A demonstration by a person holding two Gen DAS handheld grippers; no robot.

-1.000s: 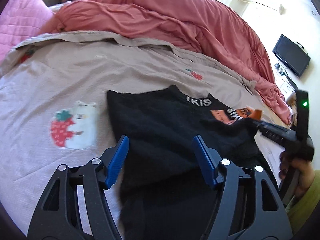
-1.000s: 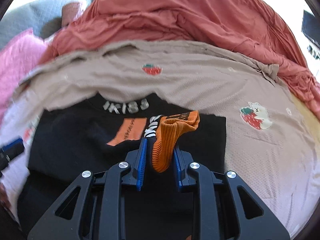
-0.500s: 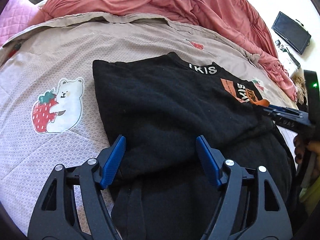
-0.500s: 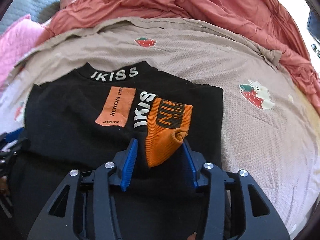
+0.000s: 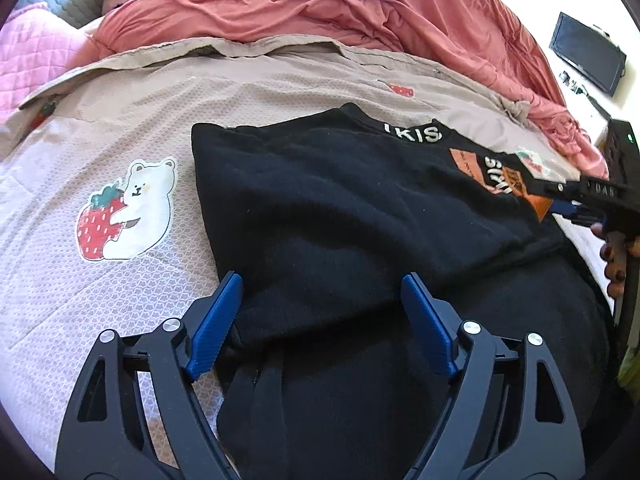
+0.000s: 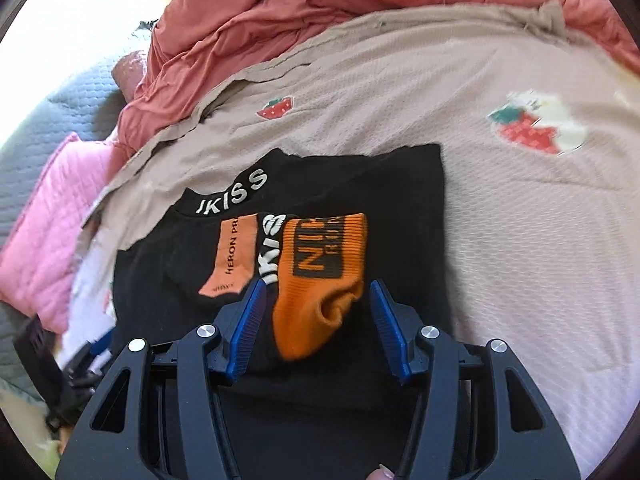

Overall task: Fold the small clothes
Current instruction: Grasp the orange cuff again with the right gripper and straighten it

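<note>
While both grippers are hovering low over the bed, the left gripper (image 5: 322, 312) is standing with its blue fingers (image 5: 216, 324) spread wide; they have just been opening further, and they are straddling the near folded edge of the black sweater (image 5: 340, 220) without pressing on it. At about 6 o'clock in the left wrist view, more black cloth is bunching beneath the gripper frame. In the right wrist view, the right gripper (image 6: 318, 320) is holding its fingers (image 6: 248, 328) at a middling gap, having just been opening; the orange cuff (image 6: 316, 300) is lying between them, and the pads are not squeezing it, though the left one is sitting just beside the cloth. That cuff is resting on the sweater's chest, next to an orange label (image 6: 236, 256) at about 10 o'clock from the fingers. The sweater is lying folded on the beige bedsheet (image 5: 120, 128), collar pointing toward 12 o'clock. A strawberry-and-bear print (image 5: 124, 212) is showing on the sheet at 9 o'clock of the sweater in the left view. Farther back, a salmon duvet (image 5: 340, 8) is heaping across 12 o'clock, a pink quilted pillow (image 5: 28, 60) is sitting at 10 o'clock, and a dark screen (image 5: 586, 54) is standing at 2 o'clock. At 3 o'clock in the left view, a hand (image 5: 614, 256) is gripping the right tool.
</note>
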